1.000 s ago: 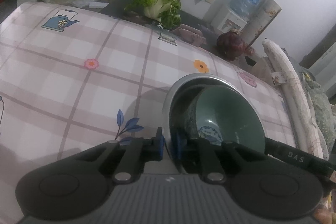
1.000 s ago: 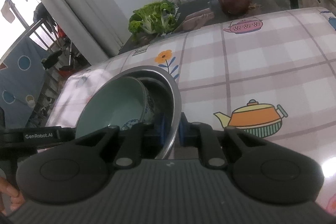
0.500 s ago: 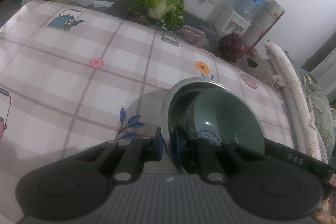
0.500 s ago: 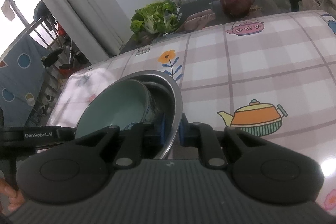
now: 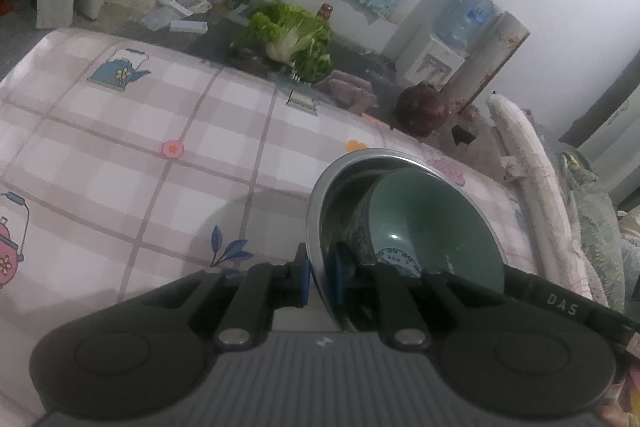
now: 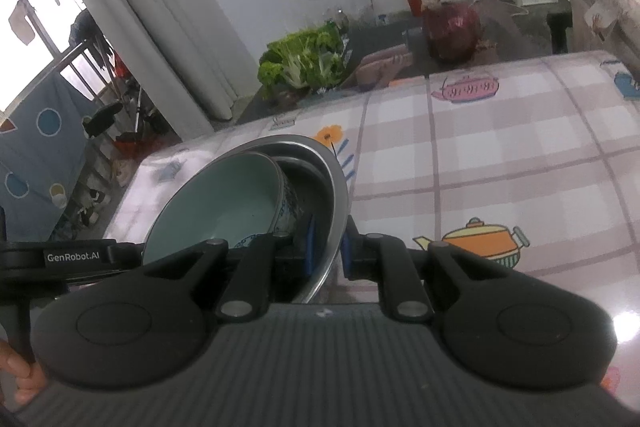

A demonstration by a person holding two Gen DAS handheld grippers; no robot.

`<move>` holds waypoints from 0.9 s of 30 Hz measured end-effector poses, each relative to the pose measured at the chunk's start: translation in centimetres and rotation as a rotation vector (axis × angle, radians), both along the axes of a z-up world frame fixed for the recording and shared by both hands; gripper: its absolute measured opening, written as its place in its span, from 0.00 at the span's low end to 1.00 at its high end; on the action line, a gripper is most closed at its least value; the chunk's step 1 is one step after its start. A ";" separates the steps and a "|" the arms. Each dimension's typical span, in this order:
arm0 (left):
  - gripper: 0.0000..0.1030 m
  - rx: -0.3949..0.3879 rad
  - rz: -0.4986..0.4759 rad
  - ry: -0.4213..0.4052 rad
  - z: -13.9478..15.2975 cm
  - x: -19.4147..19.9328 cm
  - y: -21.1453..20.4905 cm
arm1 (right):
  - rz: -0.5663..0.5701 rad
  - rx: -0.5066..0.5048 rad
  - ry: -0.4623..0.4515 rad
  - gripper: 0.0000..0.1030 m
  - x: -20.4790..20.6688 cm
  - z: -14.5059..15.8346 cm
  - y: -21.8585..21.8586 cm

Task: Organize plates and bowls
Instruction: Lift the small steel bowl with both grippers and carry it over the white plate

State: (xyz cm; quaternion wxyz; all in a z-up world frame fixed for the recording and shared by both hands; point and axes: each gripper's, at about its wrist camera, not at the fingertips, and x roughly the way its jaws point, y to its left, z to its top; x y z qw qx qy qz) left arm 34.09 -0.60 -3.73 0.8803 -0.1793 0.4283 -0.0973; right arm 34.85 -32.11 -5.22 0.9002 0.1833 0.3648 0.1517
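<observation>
A steel bowl holds a green ceramic bowl with a blue-and-white pattern, tilted inside it. My left gripper is shut on the steel bowl's left rim. My right gripper is shut on the opposite rim of the steel bowl, with the green bowl to its left. Both bowls are held above the checked tablecloth.
The table has a pink checked cloth with teapot prints. Beyond its far edge are a cabbage, a red onion, a water dispenser and a rolled cloth at the right.
Both grippers have lifted the steel bowl with the green bowl higher above the table; more of the far room shows in both views. The grips are unchanged.
</observation>
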 end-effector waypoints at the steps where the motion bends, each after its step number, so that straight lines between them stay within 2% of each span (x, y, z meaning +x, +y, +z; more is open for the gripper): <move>1: 0.11 -0.001 0.000 -0.005 0.3 -0.2 0.0 | -0.001 -0.001 -0.006 0.12 -0.2 0.4 0.0; 14: 0.11 -0.021 0.008 -0.057 4.2 -3.7 0.5 | -0.003 -0.011 -0.063 0.12 -3.9 5.1 0.2; 20: 0.11 -0.026 0.017 -0.077 5.8 -7.2 1.2 | -0.002 -0.011 -0.082 0.12 -7.5 7.2 0.7; 27: 0.10 -0.014 0.044 -0.062 6.1 -11.8 2.9 | 0.019 0.013 -0.060 0.12 -12.3 7.5 2.4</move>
